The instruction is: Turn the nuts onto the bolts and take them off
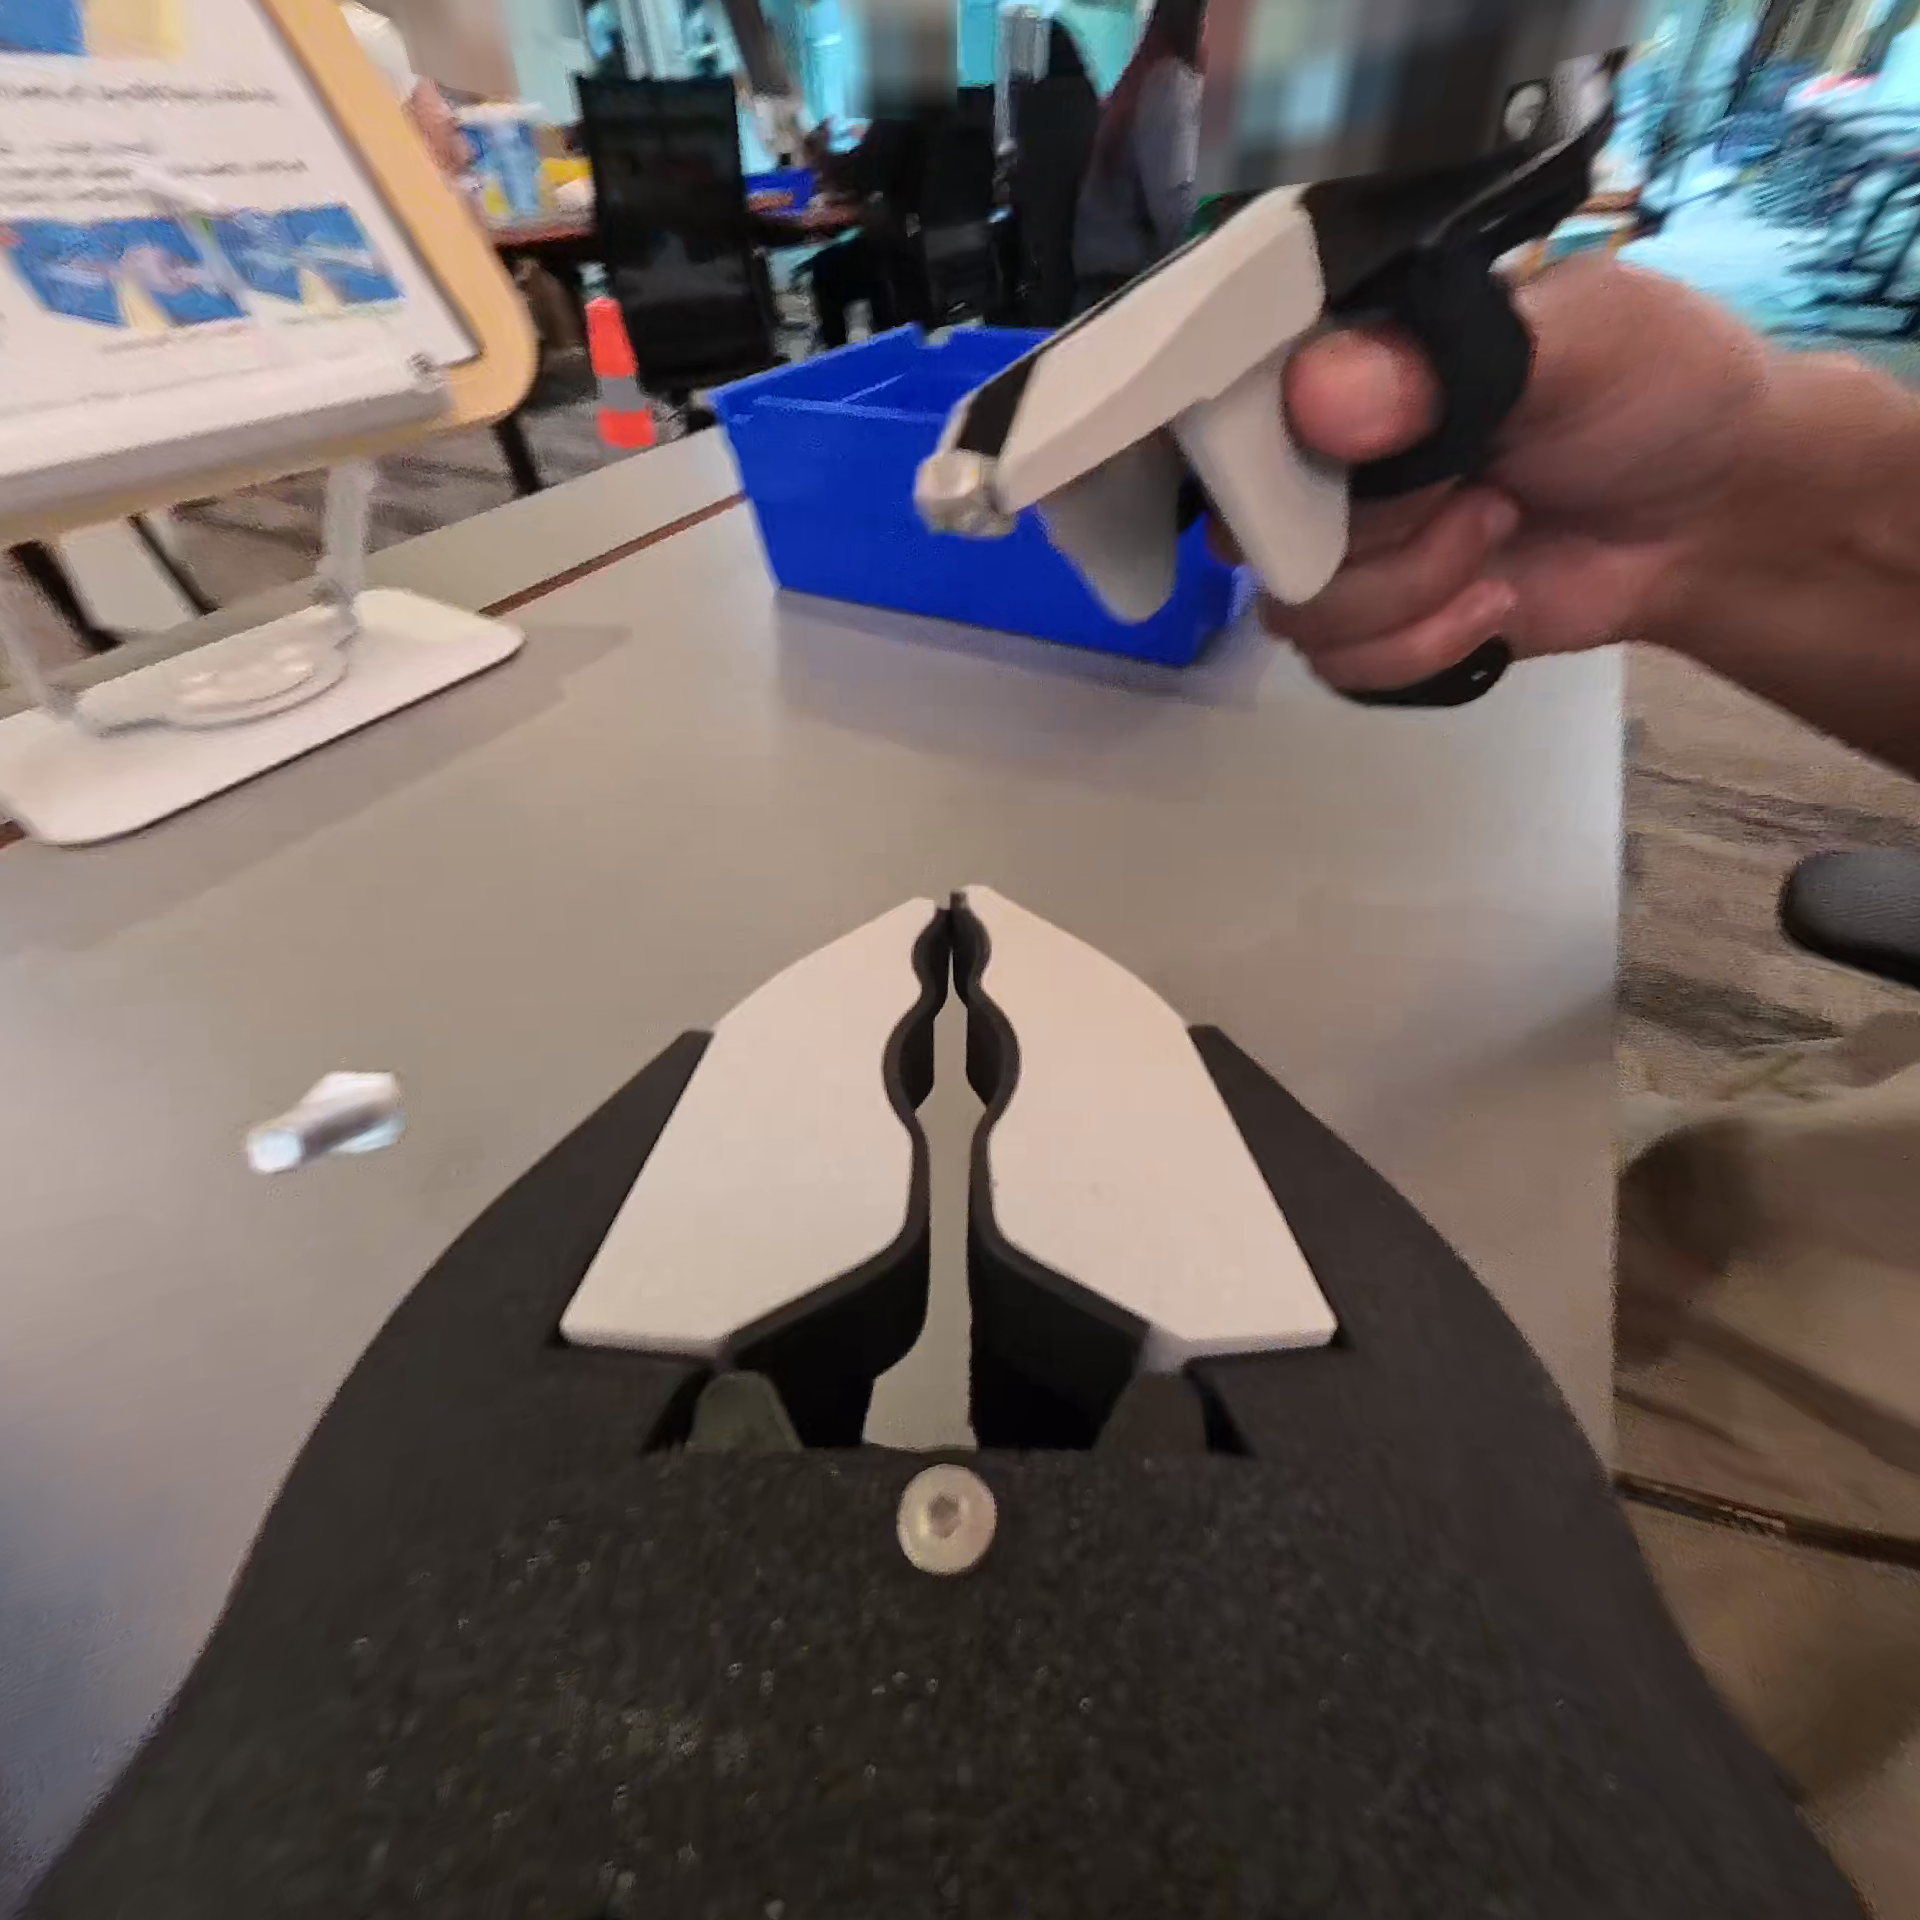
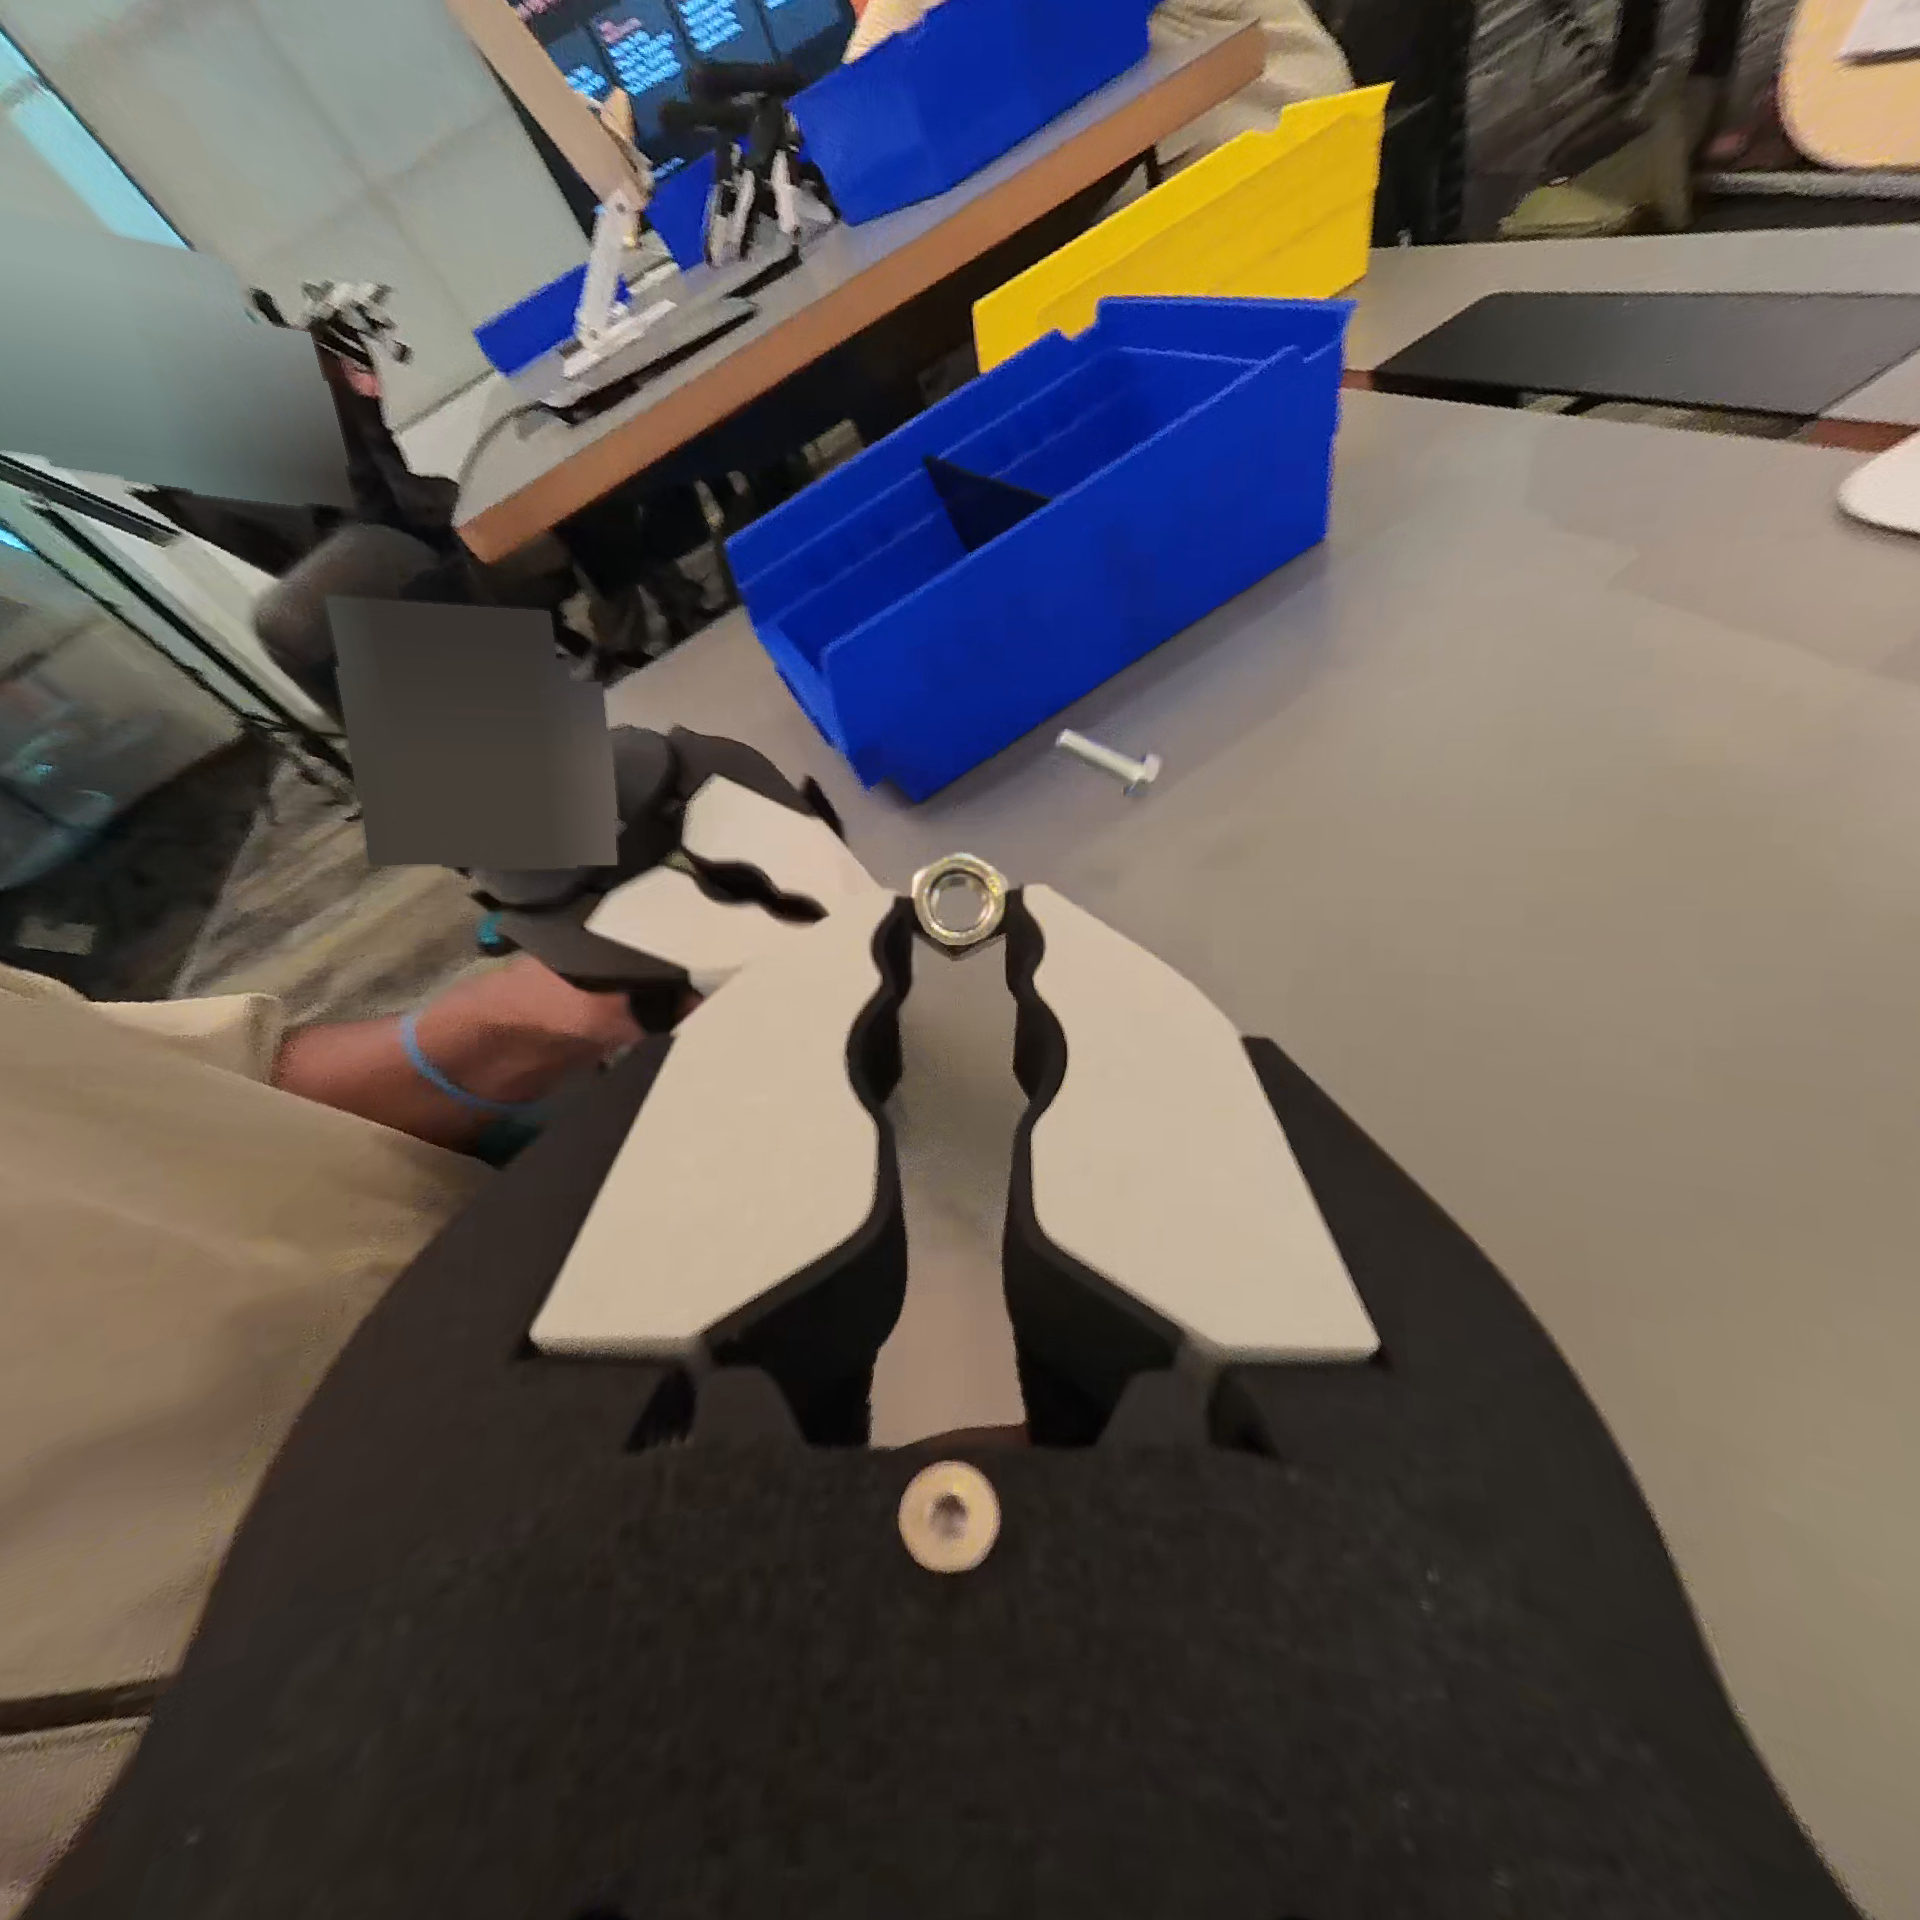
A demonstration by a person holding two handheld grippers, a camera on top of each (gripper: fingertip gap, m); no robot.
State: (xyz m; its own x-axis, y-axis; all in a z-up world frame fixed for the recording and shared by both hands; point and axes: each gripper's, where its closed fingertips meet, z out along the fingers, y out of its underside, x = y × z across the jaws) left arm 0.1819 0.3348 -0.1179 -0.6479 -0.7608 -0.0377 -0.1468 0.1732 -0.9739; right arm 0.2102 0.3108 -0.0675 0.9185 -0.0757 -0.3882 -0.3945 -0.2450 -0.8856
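Observation:
My right gripper [image 2: 958, 906] is shut on a silver hex nut [image 2: 958, 910], held at the fingertips above the grey table [image 2: 1455, 831], its hole facing the camera. The left wrist view shows the same gripper [image 1: 966, 488] in a hand, with the nut [image 1: 958, 497] at its tip in front of the blue bin. My left gripper [image 1: 954, 904] is shut and empty, low over the table [image 1: 1143, 748]; it also shows in the right wrist view [image 2: 821, 909]. A silver bolt [image 1: 327, 1122] lies loose on the table to its left and also shows beside the bin [image 2: 1110, 773].
A blue divided bin [image 2: 1039, 613] stands on the table beyond the bolt; it also shows behind the right gripper [image 1: 862, 499]. A yellow bin [image 2: 1195, 239] is behind it. A tilted sign on a white stand [image 1: 239, 665] occupies the far left. The table's right edge [image 1: 1616, 935] is near. Spacing between my two grippers at the tips: around 7 centimeters.

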